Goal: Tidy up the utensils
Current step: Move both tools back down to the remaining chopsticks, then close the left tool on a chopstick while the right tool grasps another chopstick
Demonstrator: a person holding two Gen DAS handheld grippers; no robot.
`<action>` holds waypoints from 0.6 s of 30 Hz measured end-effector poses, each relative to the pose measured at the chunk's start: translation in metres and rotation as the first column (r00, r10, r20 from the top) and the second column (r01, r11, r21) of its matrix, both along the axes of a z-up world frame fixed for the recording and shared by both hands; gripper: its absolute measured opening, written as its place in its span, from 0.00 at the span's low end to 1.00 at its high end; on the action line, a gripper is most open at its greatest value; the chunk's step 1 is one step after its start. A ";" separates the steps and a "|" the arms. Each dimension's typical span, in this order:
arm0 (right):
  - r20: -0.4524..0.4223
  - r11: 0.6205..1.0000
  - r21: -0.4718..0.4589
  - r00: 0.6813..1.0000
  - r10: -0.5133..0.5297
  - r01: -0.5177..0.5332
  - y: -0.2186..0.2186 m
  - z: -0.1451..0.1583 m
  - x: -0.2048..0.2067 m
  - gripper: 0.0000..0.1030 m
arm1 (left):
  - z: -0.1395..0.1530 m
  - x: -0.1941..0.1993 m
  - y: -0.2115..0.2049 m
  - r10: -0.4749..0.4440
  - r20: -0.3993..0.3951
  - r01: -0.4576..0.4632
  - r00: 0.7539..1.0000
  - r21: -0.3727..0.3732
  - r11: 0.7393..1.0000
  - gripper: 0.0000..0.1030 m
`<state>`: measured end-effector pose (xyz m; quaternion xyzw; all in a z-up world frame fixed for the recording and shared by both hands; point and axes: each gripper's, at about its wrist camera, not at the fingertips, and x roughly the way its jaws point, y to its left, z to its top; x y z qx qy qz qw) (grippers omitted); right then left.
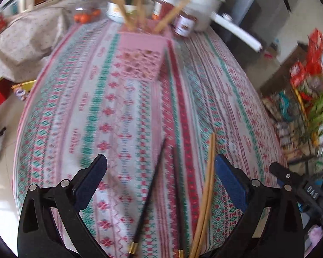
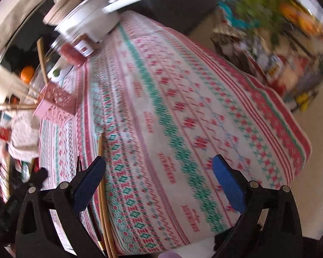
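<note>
Both pairs of jaws stand wide apart and grip nothing. Left gripper hovers low over the near end of the patterned tablecloth; between its blue-padded fingers lie the loose utensils: a pair of light wooden chopsticks just inside the right-hand finger, and black chopsticks with gold bands beside them toward the middle. All lie flat on the cloth, running lengthwise away from the camera, and none touches a pad so far as the blur allows.

Farther up the cloth stands a pink perforated utensil holder, upright, with several wooden chopsticks leaning out of it. Behind the holder, at the far end of the table: a red-labelled jar, a taller jar with red contents, a white saucepan with its long handle pointing right, and a clear container of small orange fruit.

Right gripper, seen in its own tilted view, hangs over the cloth's near edge. Wooden chopsticks pass just beside its left-hand finger, apart from the jaw gap. Holder and saucepan appear at upper left, well away.
</note>
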<state>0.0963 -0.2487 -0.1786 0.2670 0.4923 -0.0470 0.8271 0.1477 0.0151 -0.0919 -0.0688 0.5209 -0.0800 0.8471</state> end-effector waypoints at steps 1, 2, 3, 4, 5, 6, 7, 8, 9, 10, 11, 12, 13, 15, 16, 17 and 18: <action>-0.005 1.000 0.009 1.000 -0.009 0.009 -0.004 -0.002 -0.003 0.93 | -0.003 0.004 -0.010 -0.033 -0.011 0.033 0.999 0.027 0.999 0.93; -0.008 1.000 0.012 1.000 -0.013 0.014 -0.006 -0.002 -0.005 0.93 | -0.007 0.009 -0.023 -0.075 -0.024 0.076 0.997 0.067 0.995 0.93; -0.012 1.000 0.018 1.000 -0.016 0.016 -0.007 -0.003 -0.006 0.93 | -0.009 0.011 -0.030 -0.097 -0.029 0.099 0.995 0.086 0.991 0.91; -0.020 0.999 0.035 1.000 -0.017 0.018 -0.009 -0.005 -0.007 0.93 | -0.010 0.015 -0.040 -0.126 -0.035 0.129 0.991 0.105 0.986 0.88; -0.024 0.999 0.047 1.000 -0.016 0.017 -0.011 -0.006 -0.008 0.93 | -0.011 0.017 -0.046 -0.145 -0.042 0.149 0.989 0.110 0.983 0.80; -0.029 0.998 0.060 0.999 -0.015 0.017 -0.012 -0.008 -0.008 0.93 | -0.013 0.021 -0.053 -0.168 -0.057 0.173 0.984 0.109 0.979 0.66; -0.034 0.998 0.066 0.999 -0.015 0.017 -0.013 -0.009 -0.008 0.93 | -0.015 0.025 -0.058 -0.181 -0.072 0.187 0.981 0.099 0.977 0.60; -0.038 0.997 0.069 0.999 -0.013 0.015 -0.013 -0.009 -0.009 0.93 | -0.015 0.028 -0.060 -0.185 -0.081 0.192 0.979 0.092 0.977 0.50; -0.041 0.997 0.073 0.999 -0.009 0.012 -0.013 -0.010 -0.008 0.93 | -0.018 0.031 -0.062 -0.191 -0.093 0.198 0.977 0.078 0.977 0.47; -0.045 0.997 0.079 0.999 -0.004 0.007 -0.013 -0.011 -0.008 0.93 | -0.021 0.035 -0.063 -0.195 -0.100 0.202 0.976 0.067 0.977 0.46; -0.050 0.996 0.088 0.999 0.002 0.003 -0.013 -0.013 -0.008 0.93 | -0.023 0.039 -0.065 -0.197 -0.112 0.205 0.974 0.058 0.977 0.43; -0.054 0.995 0.095 0.999 0.006 -0.001 -0.014 -0.013 -0.008 0.93 | -0.025 0.041 -0.065 -0.199 -0.122 0.207 0.972 0.052 0.977 0.40; -0.061 0.994 0.112 0.998 0.013 -0.006 -0.013 -0.015 -0.007 0.93 | -0.028 0.043 -0.066 -0.201 -0.133 0.209 0.970 0.049 0.977 0.38; -0.069 0.991 0.135 0.997 0.018 -0.009 -0.013 -0.017 -0.006 0.93 | -0.034 0.046 -0.069 -0.198 -0.154 0.208 0.968 0.056 0.976 0.32; -0.074 0.989 0.150 0.997 0.022 -0.011 -0.012 -0.018 -0.006 0.93 | -0.036 0.048 -0.071 -0.197 -0.165 0.208 0.966 0.055 0.977 0.30; -0.076 0.986 0.164 0.997 0.027 -0.014 -0.012 -0.018 -0.005 0.93 | -0.039 0.049 -0.072 -0.199 -0.178 0.210 0.964 0.050 0.976 0.29; -0.077 0.984 0.174 0.996 0.033 -0.020 -0.010 -0.018 -0.005 0.93 | -0.043 0.050 -0.073 -0.203 -0.189 0.214 0.961 0.042 0.976 0.28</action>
